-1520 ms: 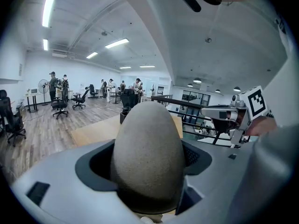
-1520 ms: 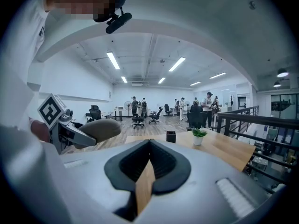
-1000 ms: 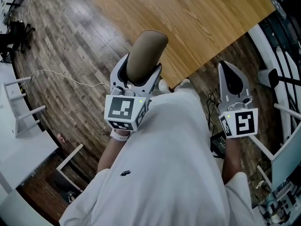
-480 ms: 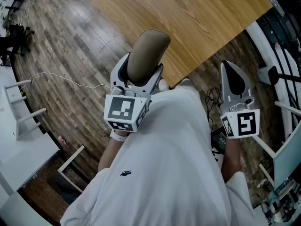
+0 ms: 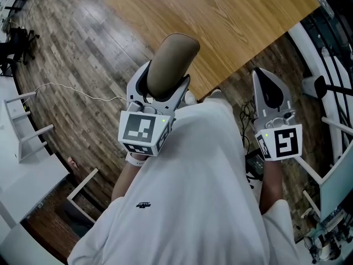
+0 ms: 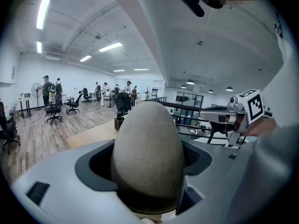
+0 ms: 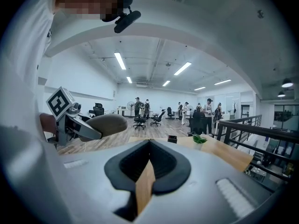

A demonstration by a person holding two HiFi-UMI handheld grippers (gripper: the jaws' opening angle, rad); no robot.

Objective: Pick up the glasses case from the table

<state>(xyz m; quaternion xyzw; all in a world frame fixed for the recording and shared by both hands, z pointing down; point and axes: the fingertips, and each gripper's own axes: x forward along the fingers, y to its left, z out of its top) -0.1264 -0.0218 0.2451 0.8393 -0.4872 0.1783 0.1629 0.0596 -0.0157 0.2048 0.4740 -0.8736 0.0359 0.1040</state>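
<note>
half the glasses case (image 5: 172,57) hides inside the left gripper (image 5: 162,87) grasping it; right gripper (image 5: 263,81) clenched, empty.

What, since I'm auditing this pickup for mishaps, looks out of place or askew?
Nothing stands out. The glasses case sits squarely in the left gripper, looks undamaged, and is held up off the table. The right gripper is shut and empty.

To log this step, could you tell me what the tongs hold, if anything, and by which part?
The left tongs clamp the glasses case by its near end; the right tongs, shut, hold nothing.
</note>
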